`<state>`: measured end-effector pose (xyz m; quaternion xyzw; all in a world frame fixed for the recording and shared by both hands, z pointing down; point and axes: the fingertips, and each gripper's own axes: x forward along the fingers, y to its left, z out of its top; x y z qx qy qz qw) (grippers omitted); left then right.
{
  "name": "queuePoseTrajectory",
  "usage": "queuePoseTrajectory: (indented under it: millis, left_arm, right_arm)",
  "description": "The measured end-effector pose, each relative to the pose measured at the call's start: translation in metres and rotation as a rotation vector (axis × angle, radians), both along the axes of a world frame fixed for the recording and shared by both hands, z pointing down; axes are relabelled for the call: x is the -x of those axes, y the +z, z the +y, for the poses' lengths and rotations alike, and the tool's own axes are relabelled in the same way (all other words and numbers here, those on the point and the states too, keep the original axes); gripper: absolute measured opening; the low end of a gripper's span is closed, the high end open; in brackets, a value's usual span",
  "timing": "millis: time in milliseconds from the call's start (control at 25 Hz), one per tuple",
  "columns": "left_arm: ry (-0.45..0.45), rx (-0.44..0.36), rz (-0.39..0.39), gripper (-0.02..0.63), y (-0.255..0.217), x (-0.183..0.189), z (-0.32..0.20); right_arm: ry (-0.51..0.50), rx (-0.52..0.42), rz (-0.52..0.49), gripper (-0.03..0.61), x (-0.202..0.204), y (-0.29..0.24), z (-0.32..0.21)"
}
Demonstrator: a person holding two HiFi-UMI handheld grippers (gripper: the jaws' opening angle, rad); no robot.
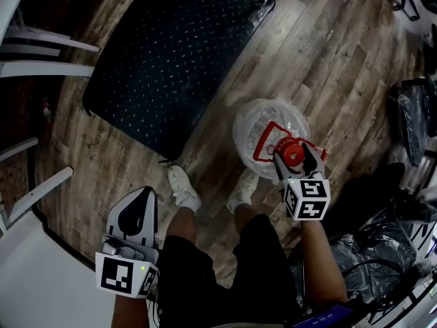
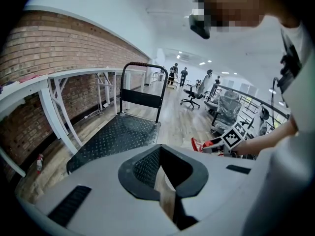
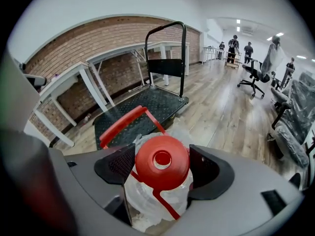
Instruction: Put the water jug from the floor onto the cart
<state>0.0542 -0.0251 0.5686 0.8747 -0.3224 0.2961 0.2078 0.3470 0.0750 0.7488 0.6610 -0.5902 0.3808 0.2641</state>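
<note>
While on plank floor (image 1: 328,53), jug (image 1: 263,132) near cart (image 1: 177,53)

Item, left side: my left gripper (image 2: 160,150), jaws closed tip to tip, nothing between them. Far left: cart (image 2: 115,136), black studded deck, handle at its far end. Right: my right gripper (image 2: 219,145), red handle of the water jug (image 2: 197,144) just beside it.

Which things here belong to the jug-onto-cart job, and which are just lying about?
Job: jug; cart; right gripper, open around the jug's cap.
Lying about: white tables; office chairs; black bags.
</note>
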Motion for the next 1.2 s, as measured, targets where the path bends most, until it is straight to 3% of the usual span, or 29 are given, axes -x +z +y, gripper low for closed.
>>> queuePoseTrajectory:
  millis: [600,1040,1200]
  left_arm:
    - [-0.026,-0.008,0.009,0.000,-0.007,0.014,-0.006]
    - [-0.117,-0.081,0.060,0.000,-0.064,0.052,-0.036]
    - [-0.146,-0.124,0.075,0.000,-0.091,0.065,-0.047]
  right_arm:
    - [0.086,-0.014,0.056,0.312,-0.009,-0.017,0.007]
    - [0.062,-0.077,0.117,0.311,-0.015,-0.158,-0.020]
    - [-0.014,-0.110,0.135,0.311,-0.002,-0.203,-0.043]
